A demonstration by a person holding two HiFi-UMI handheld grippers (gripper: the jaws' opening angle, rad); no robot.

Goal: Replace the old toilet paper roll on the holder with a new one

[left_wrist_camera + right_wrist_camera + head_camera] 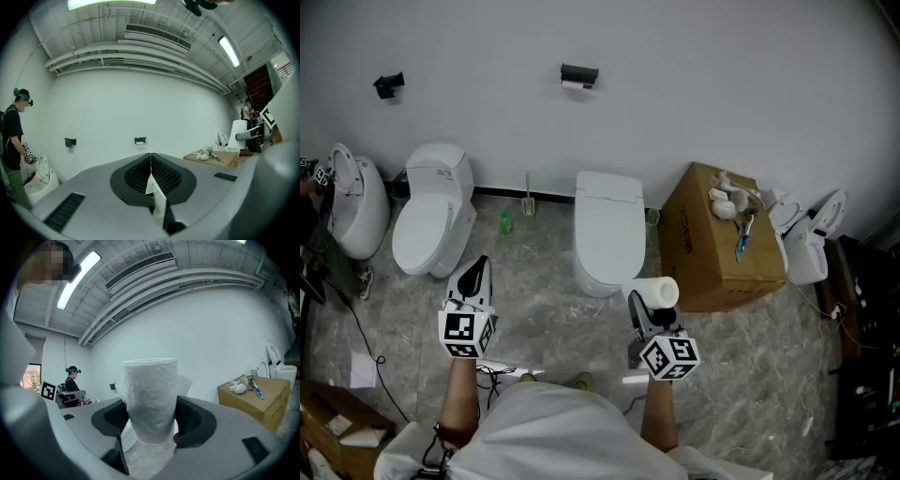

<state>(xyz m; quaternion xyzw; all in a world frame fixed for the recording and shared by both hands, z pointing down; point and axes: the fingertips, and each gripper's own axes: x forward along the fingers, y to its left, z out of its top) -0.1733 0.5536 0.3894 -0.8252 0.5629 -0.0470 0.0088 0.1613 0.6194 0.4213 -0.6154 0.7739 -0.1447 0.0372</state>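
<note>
While left gripper point(151, 161) is hanging with jaws pressed together, right gripper point(649, 302) is clamping new roll point(150, 399), long axis running crosswise to jaws.

3 cams: 1 high, 2 low.
Head view is taken from above, tilted steeply down, far wall point(722, 75) at top, whole floor seen from afar. Both gripper views are set low & level, aimed at that wall; cardboard box point(722, 239) is shared by all 3, holder point(578, 76) by head & left views.

No lettering is legible. The cardboard box point(717, 258), at three o'clock of the middle toilet point(607, 225), carries dark print on its side, too small to read.
</note>
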